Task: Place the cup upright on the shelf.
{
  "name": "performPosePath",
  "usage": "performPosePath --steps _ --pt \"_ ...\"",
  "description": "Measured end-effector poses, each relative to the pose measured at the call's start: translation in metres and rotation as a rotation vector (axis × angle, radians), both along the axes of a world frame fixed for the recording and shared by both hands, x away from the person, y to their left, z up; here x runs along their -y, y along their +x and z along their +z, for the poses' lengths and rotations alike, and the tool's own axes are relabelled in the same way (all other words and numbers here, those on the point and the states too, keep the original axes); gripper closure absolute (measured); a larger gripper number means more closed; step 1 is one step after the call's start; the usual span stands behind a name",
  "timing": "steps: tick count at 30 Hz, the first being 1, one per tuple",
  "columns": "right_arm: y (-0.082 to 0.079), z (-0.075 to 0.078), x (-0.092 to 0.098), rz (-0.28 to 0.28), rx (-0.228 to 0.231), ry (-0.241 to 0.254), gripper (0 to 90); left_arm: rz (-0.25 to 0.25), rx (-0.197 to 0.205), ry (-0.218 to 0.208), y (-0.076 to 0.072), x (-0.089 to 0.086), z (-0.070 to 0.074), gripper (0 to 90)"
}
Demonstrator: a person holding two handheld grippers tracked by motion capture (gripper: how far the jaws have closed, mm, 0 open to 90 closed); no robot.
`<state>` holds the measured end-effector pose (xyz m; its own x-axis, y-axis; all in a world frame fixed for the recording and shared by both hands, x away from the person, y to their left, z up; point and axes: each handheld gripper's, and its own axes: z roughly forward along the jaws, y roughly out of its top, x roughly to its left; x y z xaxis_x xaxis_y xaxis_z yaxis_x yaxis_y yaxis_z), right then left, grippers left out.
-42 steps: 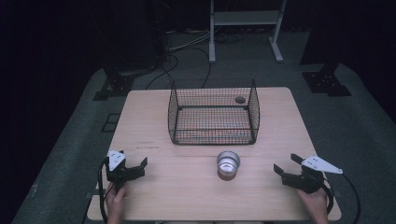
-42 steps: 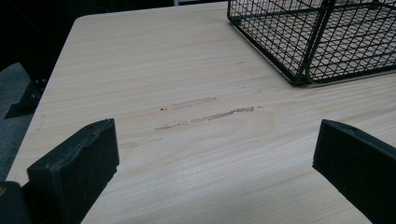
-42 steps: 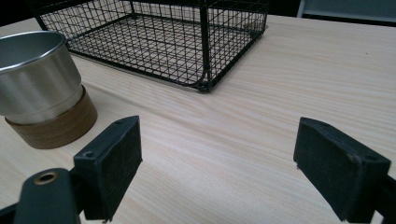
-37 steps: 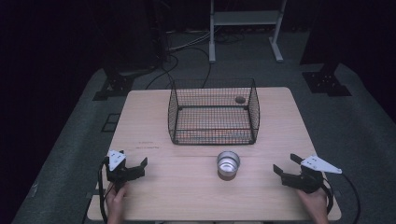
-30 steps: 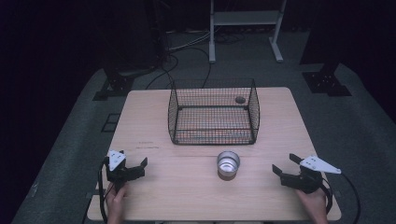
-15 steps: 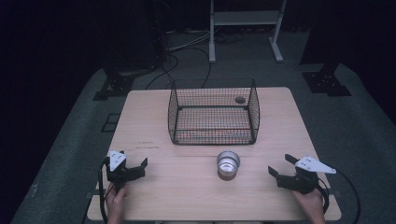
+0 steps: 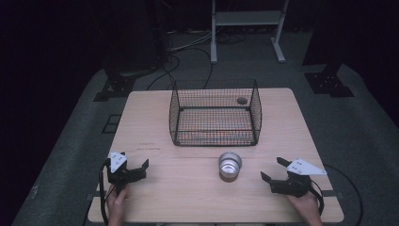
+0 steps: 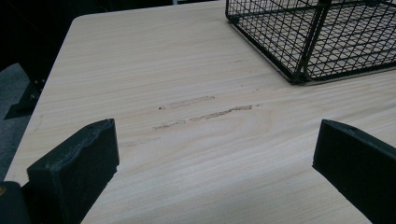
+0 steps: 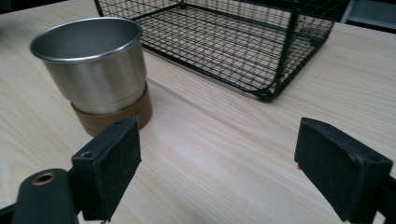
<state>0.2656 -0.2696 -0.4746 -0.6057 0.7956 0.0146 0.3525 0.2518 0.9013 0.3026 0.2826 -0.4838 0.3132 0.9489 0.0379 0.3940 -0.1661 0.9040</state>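
steel cup [image 7: 229, 165] is seen upright on a wooden coaster, table centre, just at 6 o'clock of the wire basket [image 7: 215, 113]. right gripper [image 7: 275, 173] is nearer, jaws spread, empty; cup lies at its 9 o'clock. left gripper [image 7: 141, 168] spread, empty too.

Wide-parted black jaws over a scuffed pale wooden table [image 8: 140, 60], wire basket [image 8: 317, 37] at upper right.
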Motion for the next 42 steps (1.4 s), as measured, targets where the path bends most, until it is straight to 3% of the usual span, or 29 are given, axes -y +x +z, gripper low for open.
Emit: performPosePath --steps 4,11,23,29,42 --pt "-0.002 0.002 -0.006 0.04 -0.014 0.037 13.5 -0.001 0.0 0.0 0.0 0.0 0.0 0.0" --pt "-0.007 0.005 -0.017 0.093 -0.011 0.037 13.5 0.0 0.002 -0.004 0.0 0.0 0.0 0.0" --pt "-0.008 0.009 -0.041 0.196 -0.05 -0.021 12.3 0.0 0.002 -0.001 0.0 0.0 0.0 0.0" --pt "-0.004 0.01 -0.049 0.216 -0.078 -0.044 10.8 0.0 0.002 -0.002 0.0 0.0 0.0 0.0" --pt "0.009 0.016 -0.07 0.262 -0.095 -0.093 9.2 0.0 0.003 -0.002 -0.001 0.0 0.0 0.0"
